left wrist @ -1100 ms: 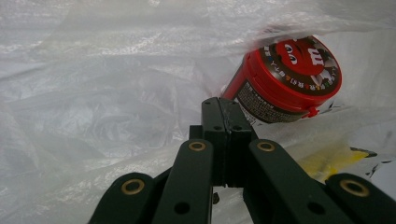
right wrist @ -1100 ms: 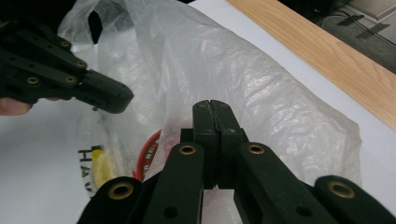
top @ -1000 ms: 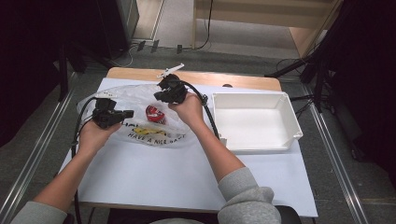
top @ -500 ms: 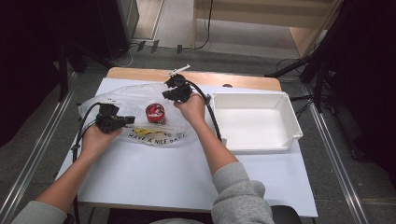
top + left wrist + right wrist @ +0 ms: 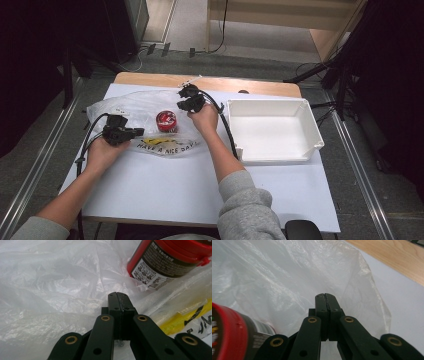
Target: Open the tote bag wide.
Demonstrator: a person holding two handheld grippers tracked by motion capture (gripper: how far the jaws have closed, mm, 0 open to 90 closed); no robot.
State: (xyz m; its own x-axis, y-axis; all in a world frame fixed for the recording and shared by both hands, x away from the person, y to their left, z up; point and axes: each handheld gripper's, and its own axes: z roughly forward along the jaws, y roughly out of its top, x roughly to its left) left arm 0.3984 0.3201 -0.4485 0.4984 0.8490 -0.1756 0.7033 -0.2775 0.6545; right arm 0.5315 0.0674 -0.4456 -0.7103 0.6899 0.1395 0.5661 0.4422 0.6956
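From above I read "HAVE A NICE DAY" in dark capitals on the yellow print of my clear plastic bag point(image 5: 150, 112), left of the frame's centre, just below the red-lidded jar point(image 5: 166, 121). Looking along my left tongs, that jar point(image 5: 170, 260) sits at the upper right, and its black-and-white label carries blocks of fine print too small for me to read. At the lower right, a yellow patch of the bag point(image 5: 50, 290) shows strokes of black lettering, cut off by the frame's edge.
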